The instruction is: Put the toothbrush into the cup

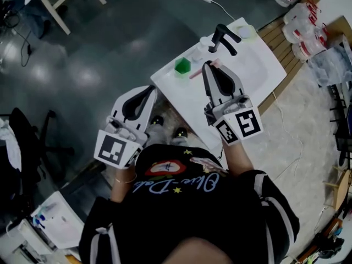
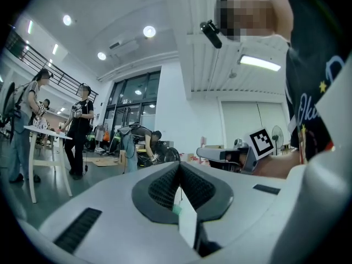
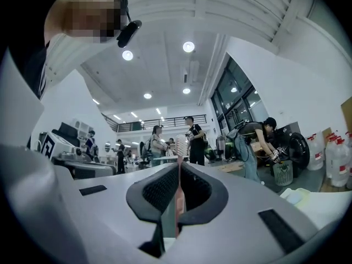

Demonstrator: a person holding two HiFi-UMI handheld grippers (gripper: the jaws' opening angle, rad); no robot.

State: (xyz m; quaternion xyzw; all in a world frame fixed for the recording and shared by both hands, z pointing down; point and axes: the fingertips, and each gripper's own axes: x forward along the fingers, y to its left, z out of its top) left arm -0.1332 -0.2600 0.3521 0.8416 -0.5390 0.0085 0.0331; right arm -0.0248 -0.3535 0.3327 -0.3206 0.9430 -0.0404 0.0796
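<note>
A small green cup (image 1: 182,66) stands at the left end of the white sink counter (image 1: 170,87). Just right of it, a pink toothbrush (image 1: 196,73) pokes out leftwards from the tip of my right gripper (image 1: 208,65). That gripper is shut on the toothbrush; in the right gripper view the pink handle (image 3: 177,202) runs up between the jaws, bristle head on top. My left gripper (image 1: 152,90) is shut with nothing in it, left of the counter's near corner. In the left gripper view (image 2: 179,166) its jaws meet at the tip.
A black faucet (image 1: 225,38) rises behind the right gripper, over the white basin (image 1: 253,65). A pale yellow-green object (image 1: 246,32) lies at the counter's far corner. Plastic bags (image 1: 305,23) and a wooden platform (image 1: 286,59) are at the right; a white table leg (image 1: 55,7) at far left.
</note>
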